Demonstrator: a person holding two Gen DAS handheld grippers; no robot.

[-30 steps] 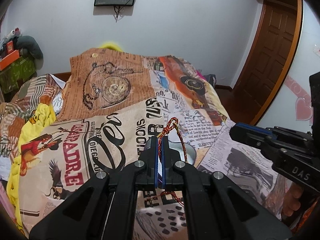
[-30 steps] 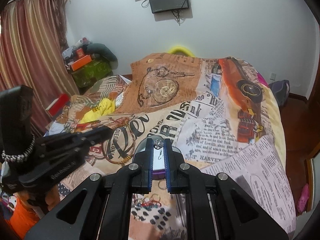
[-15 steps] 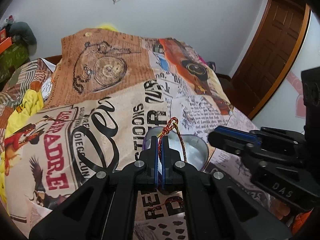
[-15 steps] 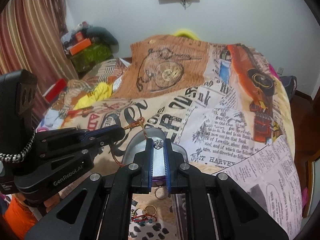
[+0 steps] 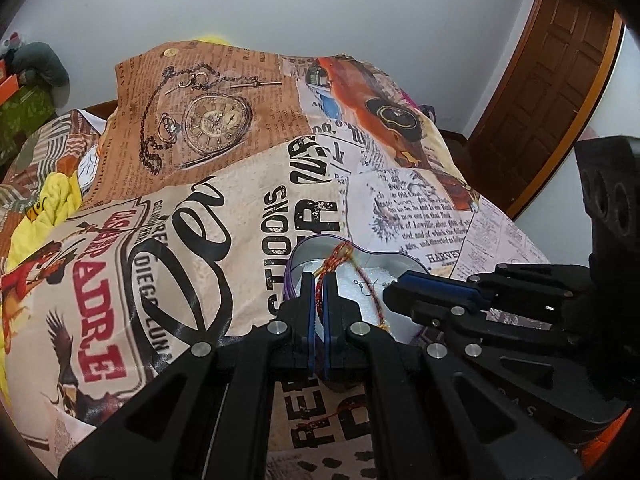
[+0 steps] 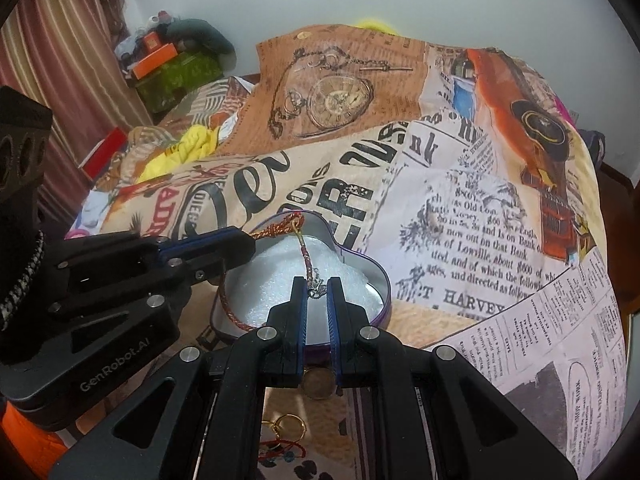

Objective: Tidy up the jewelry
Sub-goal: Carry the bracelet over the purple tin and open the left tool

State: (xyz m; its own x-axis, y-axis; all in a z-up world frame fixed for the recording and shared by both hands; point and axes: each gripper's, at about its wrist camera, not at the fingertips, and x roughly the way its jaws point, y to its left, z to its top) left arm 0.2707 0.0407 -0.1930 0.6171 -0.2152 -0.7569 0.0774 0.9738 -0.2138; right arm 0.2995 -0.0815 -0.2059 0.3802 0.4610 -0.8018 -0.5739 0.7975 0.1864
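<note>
Left tool (image 5: pixel 319 280) pinches braided bracelet (image 5: pixel 340 254) over tin (image 6: pixel 360 258); right tool (image 6: pixel 317 284), slightly parted, grips charm (image 6: pixel 316 291); right view alone shows rings (image 6: pixel 286 426).

— Tin? 
— Heart-shaped metal tin (image 6: pixel 362 276), purple rim, open, white foam lining; sits on the printed bedspread (image 6: pixel 460 208).
— Cord bracelet?
— Red-and-gold braided bracelet (image 6: pixel 306 258), pinched at one end by the left gripper (image 5: pixel 319 280), loop draping over the foam, partly past the tin's near rim.
— Other pieces?
— Small silver earring (image 6: pixel 317 290) between the right gripper's (image 6: pixel 317 286) fingertips, over the foam. Gold rings (image 6: pixel 286 424) and a red beaded piece (image 6: pixel 276 450) lie on the bedspread nearer the camera.
</note>
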